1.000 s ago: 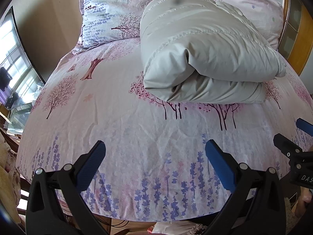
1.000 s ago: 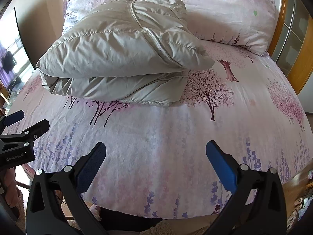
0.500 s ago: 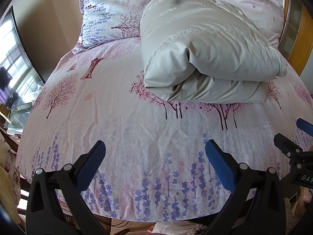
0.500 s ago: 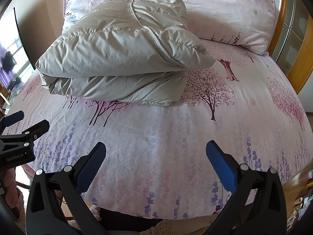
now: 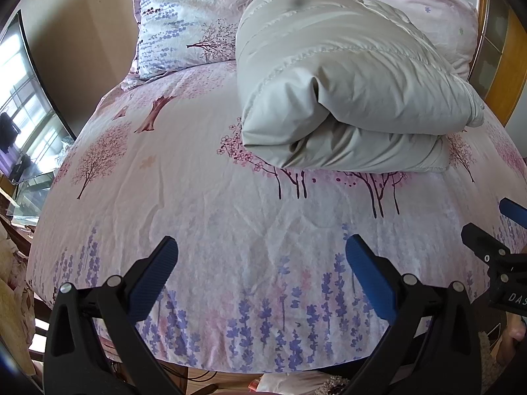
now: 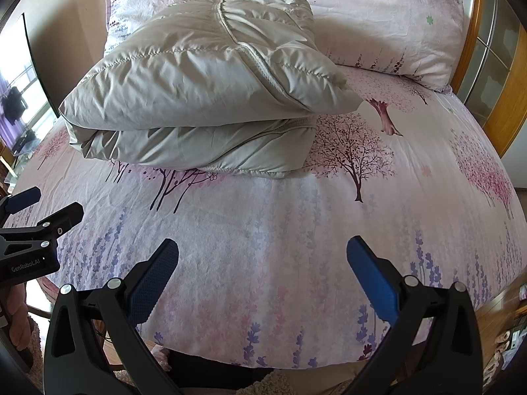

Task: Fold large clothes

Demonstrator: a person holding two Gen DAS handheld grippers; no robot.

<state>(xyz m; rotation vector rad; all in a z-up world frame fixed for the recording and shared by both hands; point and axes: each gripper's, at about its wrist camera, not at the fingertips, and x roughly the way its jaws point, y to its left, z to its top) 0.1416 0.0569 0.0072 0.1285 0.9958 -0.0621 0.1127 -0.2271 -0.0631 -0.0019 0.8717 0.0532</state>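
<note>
Grey padded jacket (image 5: pixel 346 92) is lying folded into a thick bundle on the bed (image 5: pixel 204 204), toward the head end, its far edge resting against the pillows (image 6: pixel 378 29). Quilted seam and elastic hem are showing on top in the right wrist view. Pink floral sheet is covering the bed, lightly wrinkled. Left gripper (image 5: pixel 262 263) is hovering over the foot edge, jaws spread wide, holding nothing. Right gripper (image 6: pixel 263 263) is doing the same just beside it, jaws spread, empty. Both are sitting well apart from the jacket.
</note>
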